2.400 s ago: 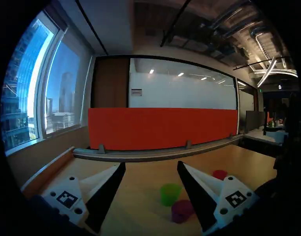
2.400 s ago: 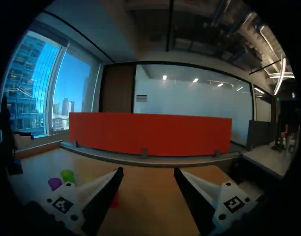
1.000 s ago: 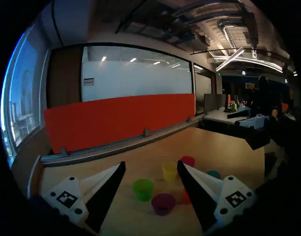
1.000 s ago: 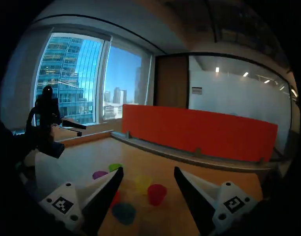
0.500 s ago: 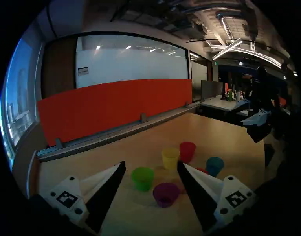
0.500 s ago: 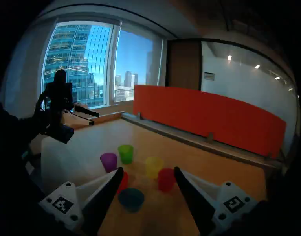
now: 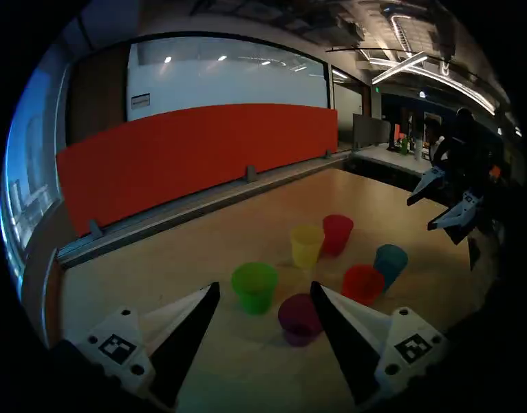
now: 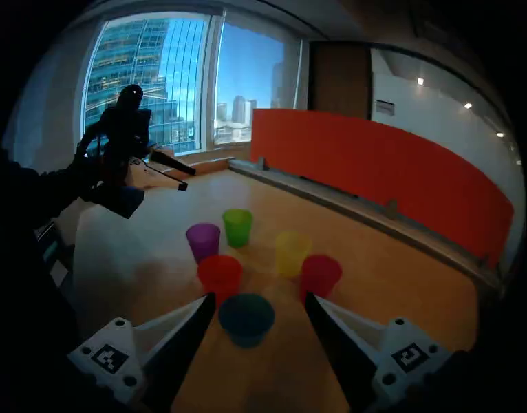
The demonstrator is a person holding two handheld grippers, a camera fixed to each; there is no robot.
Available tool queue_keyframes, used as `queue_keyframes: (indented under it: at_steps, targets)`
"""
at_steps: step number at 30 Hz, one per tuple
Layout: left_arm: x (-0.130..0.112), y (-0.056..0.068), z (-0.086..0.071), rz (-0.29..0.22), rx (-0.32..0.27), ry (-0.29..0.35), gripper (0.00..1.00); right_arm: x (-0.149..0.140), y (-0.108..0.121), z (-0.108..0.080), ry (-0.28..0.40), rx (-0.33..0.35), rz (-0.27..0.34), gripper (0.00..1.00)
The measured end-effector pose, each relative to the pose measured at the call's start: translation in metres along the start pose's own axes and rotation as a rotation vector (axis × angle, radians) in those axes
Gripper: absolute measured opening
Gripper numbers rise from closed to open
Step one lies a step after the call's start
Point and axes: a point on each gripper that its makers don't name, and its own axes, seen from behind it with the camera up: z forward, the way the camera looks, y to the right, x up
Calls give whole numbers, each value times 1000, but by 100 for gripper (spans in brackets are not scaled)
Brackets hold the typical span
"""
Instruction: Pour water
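Your left tongs [image 7: 263,285] are spread wide and hold nothing. Your right tongs [image 8: 259,296] are spread too, also empty. In the right gripper view, nearest you, the teal cup [image 8: 246,318] stands upright in line with the opening of the right tongs, untouched. Behind it come the orange-red cup [image 8: 220,273] and the red cup [image 8: 320,275], then the purple cup [image 8: 203,241], yellow cup [image 8: 292,252] and green cup [image 8: 237,227]. Together they make a loose cluster toward the middle of the worktop [image 8: 401,275], well short of its far edge, where an orange partition [image 8: 401,172] runs. Whether any cup holds water I cannot tell. They look like thin, light plastic, tapered and smooth, so expect one to flex or slip. Take it across the mid-wall, below the rim, squeeze gently, and keep it upright until it is over the receiving cup.
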Motion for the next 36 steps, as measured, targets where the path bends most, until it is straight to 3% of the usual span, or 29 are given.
queue_keyframes:
  at_steps: [24,36]
  targets:
    - [-35,-11,42,-13,-16,-93,98,-77,-16,45,-163,67,-13,100]
    - [-46,-19,58,-14,-20,-118,98,-88,-18,77,-182,91,-3,100]
